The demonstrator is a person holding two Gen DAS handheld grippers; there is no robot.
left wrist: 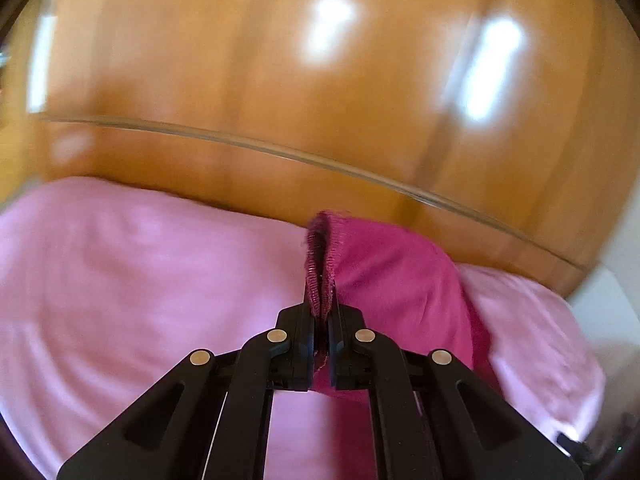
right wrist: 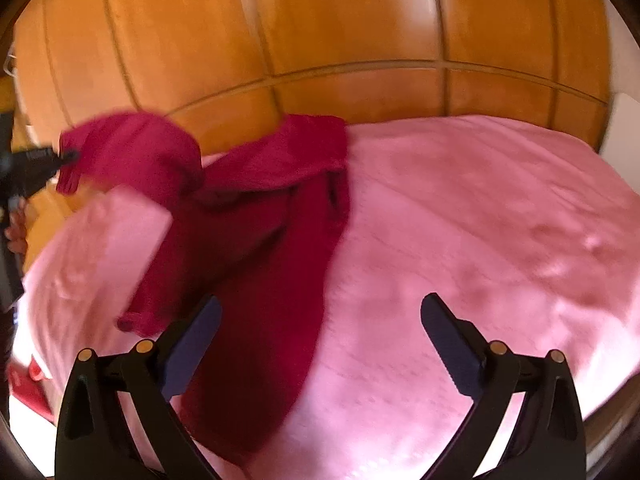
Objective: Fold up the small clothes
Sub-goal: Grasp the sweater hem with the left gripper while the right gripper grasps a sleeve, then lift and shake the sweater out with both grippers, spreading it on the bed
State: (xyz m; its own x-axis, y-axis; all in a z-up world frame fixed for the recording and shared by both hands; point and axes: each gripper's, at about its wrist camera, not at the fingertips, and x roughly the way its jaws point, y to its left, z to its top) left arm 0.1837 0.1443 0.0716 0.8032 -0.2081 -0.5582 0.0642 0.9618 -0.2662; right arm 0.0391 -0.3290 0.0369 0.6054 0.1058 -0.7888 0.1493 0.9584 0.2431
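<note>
Left gripper (left wrist: 322,312): clamped tight on ribbed hem of garment (left wrist: 392,280); hem folded double between black fingers (left wrist: 308,336), knit edge standing up past tips. Seen from right wrist view at far left (right wrist: 70,156), raised off sheet, pinching a bunched end of cloth; part of a hand (right wrist: 16,232) below it at frame edge.

Right gripper (right wrist: 320,316): spread wide, nothing between fingers (right wrist: 452,344); poised over near part of sheet, left finger in front of lower end of garment, contact not discernible.

Garment (right wrist: 260,232): dark magenta knit, long, unfolded. Lower end flat on sheet near its near edge. Middle running up toward far edge. One part (right wrist: 316,140) reaching far edge against wooden panelling. Another part (right wrist: 136,152) lifted toward left, hanging from left gripper, off the sheet. Ribbed cuff or hem (right wrist: 132,322) lying toward left edge of sheet.

Sheet (right wrist: 460,208): pale pink, lightly creased, covering bed; right half bare.

Panelling (right wrist: 320,20): glossy orange-brown wood with grooves, behind far edge of sheet; bright reflections in left wrist view (left wrist: 328,28).

Both views blurred; fine detail of knit not legible outside left gripper's hold.
</note>
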